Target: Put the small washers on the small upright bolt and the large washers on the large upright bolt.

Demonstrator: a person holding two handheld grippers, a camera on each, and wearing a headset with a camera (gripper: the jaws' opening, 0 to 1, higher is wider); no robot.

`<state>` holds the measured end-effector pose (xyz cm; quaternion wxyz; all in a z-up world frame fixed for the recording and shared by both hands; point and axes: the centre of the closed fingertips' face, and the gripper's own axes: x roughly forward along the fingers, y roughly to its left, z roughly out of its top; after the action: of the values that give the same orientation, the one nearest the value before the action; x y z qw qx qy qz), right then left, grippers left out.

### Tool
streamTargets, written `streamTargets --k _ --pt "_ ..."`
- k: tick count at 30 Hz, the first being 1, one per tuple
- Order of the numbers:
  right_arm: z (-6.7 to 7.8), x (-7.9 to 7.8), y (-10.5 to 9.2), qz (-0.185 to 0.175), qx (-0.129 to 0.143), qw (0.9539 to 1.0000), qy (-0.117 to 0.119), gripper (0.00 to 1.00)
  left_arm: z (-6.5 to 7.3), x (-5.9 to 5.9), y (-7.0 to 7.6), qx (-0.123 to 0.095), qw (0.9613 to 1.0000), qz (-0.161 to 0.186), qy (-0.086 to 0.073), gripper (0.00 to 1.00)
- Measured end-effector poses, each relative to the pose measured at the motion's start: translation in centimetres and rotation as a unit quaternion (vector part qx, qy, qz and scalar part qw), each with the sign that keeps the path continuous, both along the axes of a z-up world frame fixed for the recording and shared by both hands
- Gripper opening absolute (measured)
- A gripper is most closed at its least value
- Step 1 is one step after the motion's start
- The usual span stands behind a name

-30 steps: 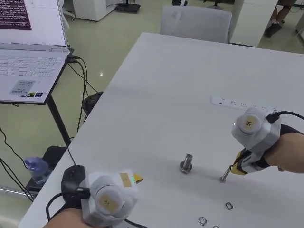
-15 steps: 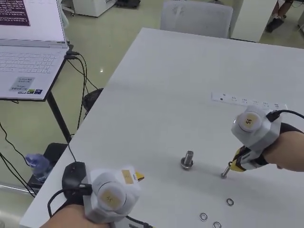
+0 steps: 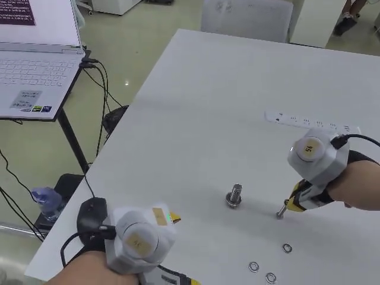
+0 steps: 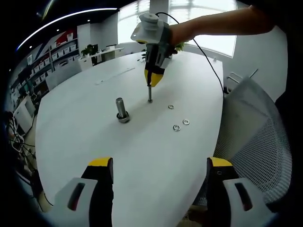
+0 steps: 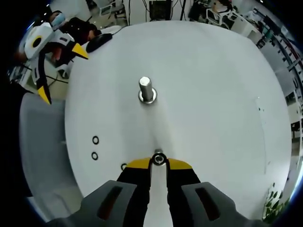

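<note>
The large bolt (image 3: 234,196) stands upright mid-table on the white table (image 3: 196,119). To its right is the thin small bolt (image 3: 281,211), leaning a little, with my right gripper (image 3: 286,206) shut on its top. In the right gripper view the small bolt's head (image 5: 159,158) sits between the closed yellow tips, and the large bolt (image 5: 147,90) stands beyond. Three washers (image 3: 287,248) (image 3: 254,266) (image 3: 271,277) lie flat near the front edge. My left gripper (image 3: 176,246) hovers open at the near left corner, holding nothing (image 4: 160,163), facing the large bolt (image 4: 121,109) and the washers (image 4: 176,127).
A white power strip (image 3: 312,123) lies at the back right of the table. A laptop (image 3: 35,71) sits on a stand to the left, beyond the table's edge. A grey chair (image 3: 246,15) stands at the far end. A cable (image 3: 362,140) runs from the right gripper.
The head camera has tipped down slightly. My right gripper stays shut on the small bolt. My left gripper has drifted a little.
</note>
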<state>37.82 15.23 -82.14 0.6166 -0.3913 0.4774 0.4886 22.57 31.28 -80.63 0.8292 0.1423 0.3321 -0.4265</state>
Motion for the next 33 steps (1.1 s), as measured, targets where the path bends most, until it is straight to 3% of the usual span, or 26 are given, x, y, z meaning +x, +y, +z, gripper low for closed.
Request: streamTargets --k 13,33 --pt "-1.1 -0.2 -0.2 0.004 -0.011 0.9999 0.003 0.12 0.0 -0.3 -0.3 -0.002 1.0 -0.002 0.001 0.79" --pt "-2.9 -0.8 0.1 0.012 -0.019 0.9997 0.001 0.13 -0.5 -1.2 0.3 0.006 0.9998 -0.004 0.017 0.77"
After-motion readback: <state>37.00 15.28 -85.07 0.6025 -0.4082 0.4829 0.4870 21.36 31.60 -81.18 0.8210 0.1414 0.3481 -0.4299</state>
